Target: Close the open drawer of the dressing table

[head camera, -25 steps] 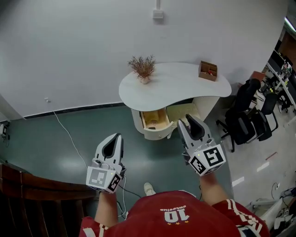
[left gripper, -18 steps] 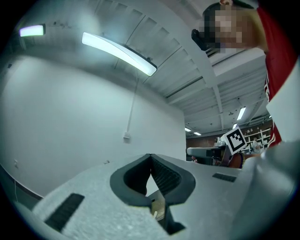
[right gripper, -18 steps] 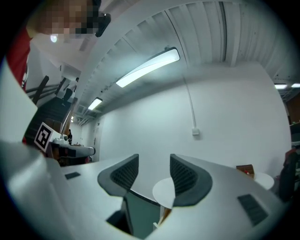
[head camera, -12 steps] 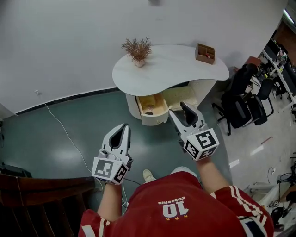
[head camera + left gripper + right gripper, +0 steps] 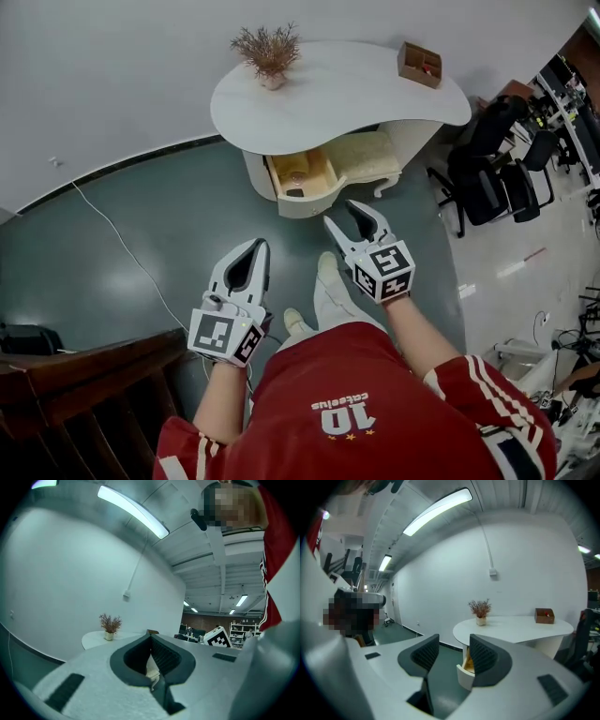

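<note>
I am looking steeply down at a green floor, with a white curved dressing table (image 5: pixel 356 84) standing against the wall ahead of me. Its drawer (image 5: pixel 307 204) is pulled out toward me from the cabinet under the tabletop's left part, showing a pale wood inside with a small object I cannot identify. A cushioned stool (image 5: pixel 366 155) is tucked under the table just beside the drawer. On the tabletop a small dried plant (image 5: pixel 267 47) stands at the left, and a brown wooden box (image 5: pixel 419 63) sits at the right. The right gripper (image 5: pixel 345 216) is held out nearest the drawer but apart from it. Its jaws have just been opening and now stand wide, with nothing between them. In the right gripper view the drawer front shows far off in the gap. The left gripper (image 5: pixel 260 246) is lower and to the left, its jaw tips pressed together and holding nothing. Black office chairs (image 5: pixel 492 178) stand to the right of the table.
</note>
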{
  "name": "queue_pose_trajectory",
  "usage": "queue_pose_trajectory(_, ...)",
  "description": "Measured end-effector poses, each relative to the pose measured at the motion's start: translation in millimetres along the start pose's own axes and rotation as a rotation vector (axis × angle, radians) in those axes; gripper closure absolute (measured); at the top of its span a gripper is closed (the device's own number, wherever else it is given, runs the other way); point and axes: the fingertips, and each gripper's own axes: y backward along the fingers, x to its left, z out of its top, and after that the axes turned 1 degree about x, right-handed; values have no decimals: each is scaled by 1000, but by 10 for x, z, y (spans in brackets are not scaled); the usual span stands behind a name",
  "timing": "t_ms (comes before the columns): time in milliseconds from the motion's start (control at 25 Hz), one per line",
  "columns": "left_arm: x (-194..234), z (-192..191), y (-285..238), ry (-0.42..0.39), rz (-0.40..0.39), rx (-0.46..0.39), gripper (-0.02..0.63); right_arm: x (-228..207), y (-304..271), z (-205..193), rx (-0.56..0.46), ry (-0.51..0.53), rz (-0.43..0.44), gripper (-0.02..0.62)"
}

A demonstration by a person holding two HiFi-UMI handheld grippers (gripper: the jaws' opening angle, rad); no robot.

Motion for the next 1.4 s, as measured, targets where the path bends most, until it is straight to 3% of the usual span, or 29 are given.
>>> queue_pose_trajectory(240, 55, -316, -229, 4, 18, 80, 606, -342, -414, -866, 74, -23, -41, 405)
queue_pose_trajectory(480, 186, -409, -532, -47, 15, 141, 606, -693, -837, -1612, 172, -127, -87, 406)
queue_pose_trajectory(840, 549, -839, -939, -59, 43, 254, 606, -893, -1378, -2515, 321, -97, -82, 413)
queue_pose_trajectory(1080, 610, -1014, -1110, -70, 41, 309, 606, -1028, -1606, -3041, 390, -140, -87, 416)
queue_pose_trajectory(1400, 671, -1209, -1224, -76, 52, 357, 606, -1038, -1959, -3415, 439, -141, -86, 416)
